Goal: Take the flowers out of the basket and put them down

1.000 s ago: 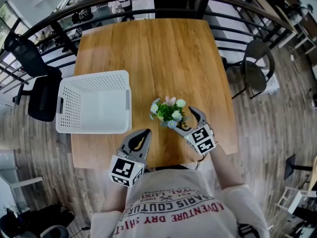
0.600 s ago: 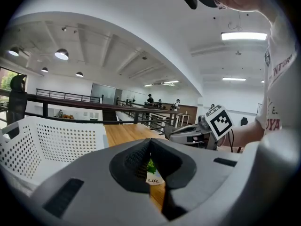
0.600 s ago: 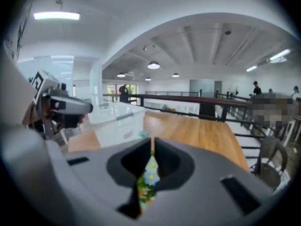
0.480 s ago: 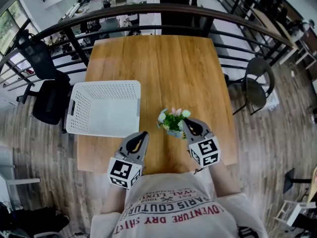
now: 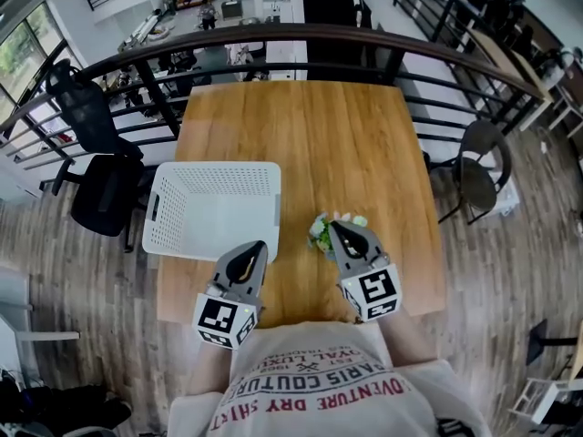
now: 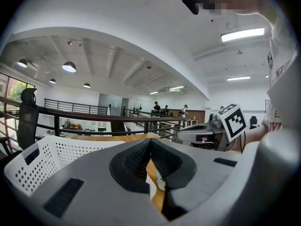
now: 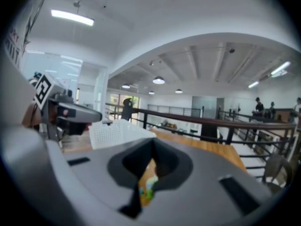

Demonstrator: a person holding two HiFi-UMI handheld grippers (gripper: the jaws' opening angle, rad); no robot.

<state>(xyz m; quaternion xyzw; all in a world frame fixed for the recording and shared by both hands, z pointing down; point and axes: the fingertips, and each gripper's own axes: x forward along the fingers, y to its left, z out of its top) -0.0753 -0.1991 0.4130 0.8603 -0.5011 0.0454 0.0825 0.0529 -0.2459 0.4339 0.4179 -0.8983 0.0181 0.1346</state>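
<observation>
worktop [image 5: 301,135]: wooden, fills frame centre | basket [image 5: 215,173]: white, empty, centre left | flowers [image 5: 321,231]: small bunch on worktop, right of basket, just below centre; probably light, soft, easily crushed or tipped, best held low at the stems | right tool [image 5: 339,232]: closed, empty, tip just beside flowers | left tool [image 5: 251,251]: closed, empty

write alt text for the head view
From above, the right gripper grips small flowers near the front of a wooden table. The left gripper hangs shut and empty beside an empty white basket.
</observation>
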